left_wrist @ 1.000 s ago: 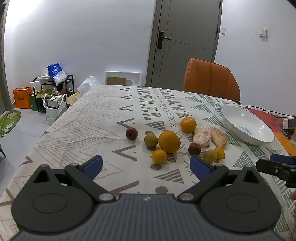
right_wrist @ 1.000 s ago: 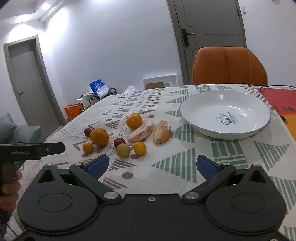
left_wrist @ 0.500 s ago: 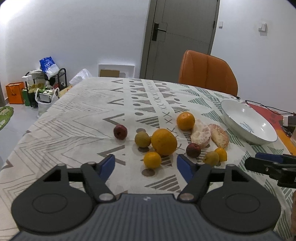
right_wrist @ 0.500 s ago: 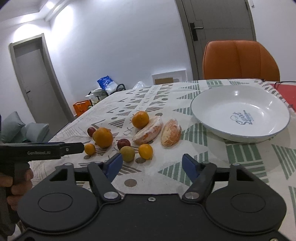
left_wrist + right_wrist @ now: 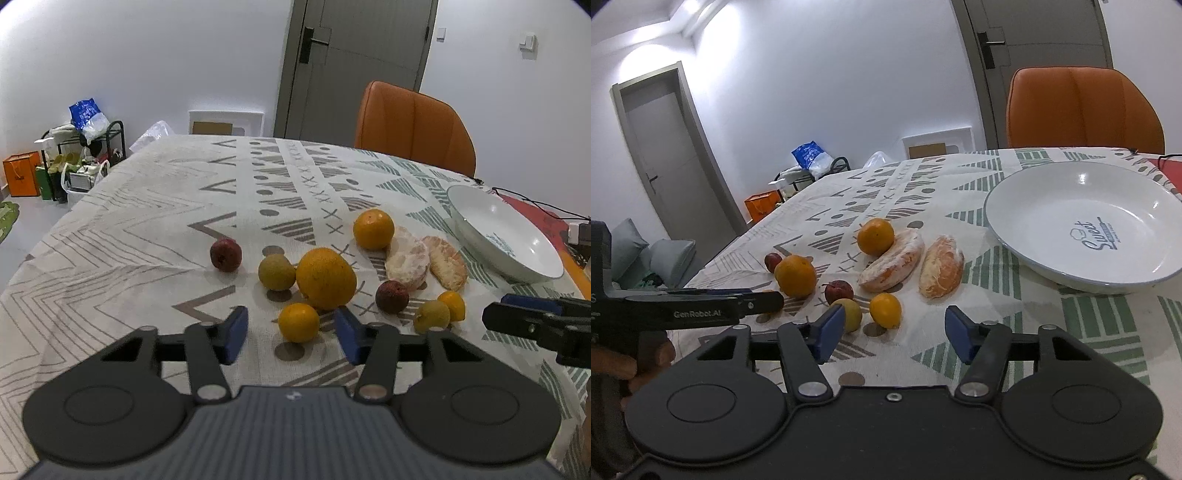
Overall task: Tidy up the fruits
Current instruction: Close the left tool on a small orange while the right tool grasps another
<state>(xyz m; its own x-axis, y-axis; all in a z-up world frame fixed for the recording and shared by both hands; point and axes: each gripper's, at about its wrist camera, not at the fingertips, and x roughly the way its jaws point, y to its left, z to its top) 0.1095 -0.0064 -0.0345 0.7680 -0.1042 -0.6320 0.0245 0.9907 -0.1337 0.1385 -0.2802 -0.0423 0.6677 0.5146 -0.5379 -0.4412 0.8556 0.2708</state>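
A: Closing in, both have narrowed their jaws and moved nearer the fruit. The left gripper (image 5: pixel 291 334) frames the small near orange (image 5: pixel 298 322), parted, gripping nothing.

B: And the right gripper (image 5: pixel 894 334)?

A: Parted too, empty, near the small orange (image 5: pixel 885 310). The bowl (image 5: pixel 1027 236), far right, holds no fruit; sorting has barely begun.
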